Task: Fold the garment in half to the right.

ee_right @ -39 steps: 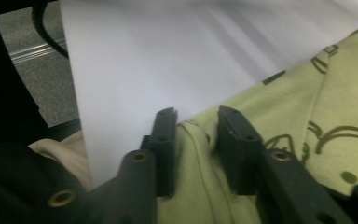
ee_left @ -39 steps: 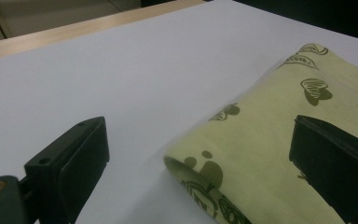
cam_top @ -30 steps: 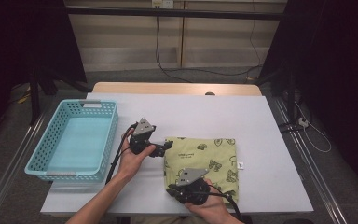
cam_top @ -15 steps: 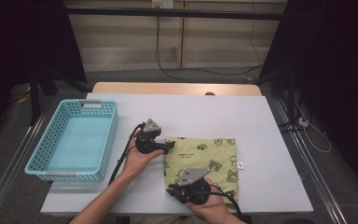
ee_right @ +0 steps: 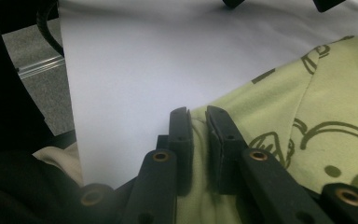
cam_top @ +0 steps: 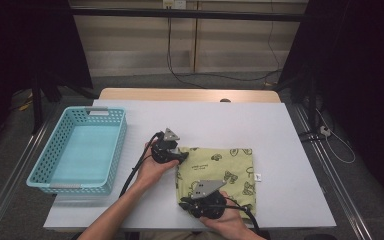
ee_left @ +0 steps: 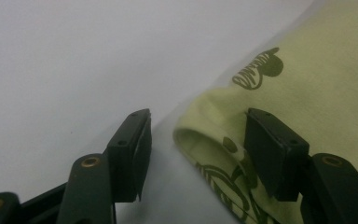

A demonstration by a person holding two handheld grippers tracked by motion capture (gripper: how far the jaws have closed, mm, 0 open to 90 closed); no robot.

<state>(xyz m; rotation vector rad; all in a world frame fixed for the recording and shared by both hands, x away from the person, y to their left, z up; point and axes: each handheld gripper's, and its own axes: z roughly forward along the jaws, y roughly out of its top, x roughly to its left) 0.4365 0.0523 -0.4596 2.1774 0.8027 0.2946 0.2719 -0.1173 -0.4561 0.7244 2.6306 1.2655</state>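
A folded green cloth [cam_top: 217, 170] lies on the white table [cam_top: 280, 140], toward its near edge at about 6 o'clock from the table's middle, with a blue basket [cam_top: 80, 150] well apart at 9 o'clock from it. The left gripper [cam_top: 180, 156] sits at the cloth's 10 o'clock corner; its jaws have just been closing, and in the left gripper view [ee_left: 193, 154] they stand apart with the folded corner between them, one pad over the cloth and the other on bare table. The right gripper [cam_top: 187, 204] is at the cloth's 7 o'clock corner, its jaws clamped on the cloth's edge, as the right gripper view [ee_right: 198, 135] shows.
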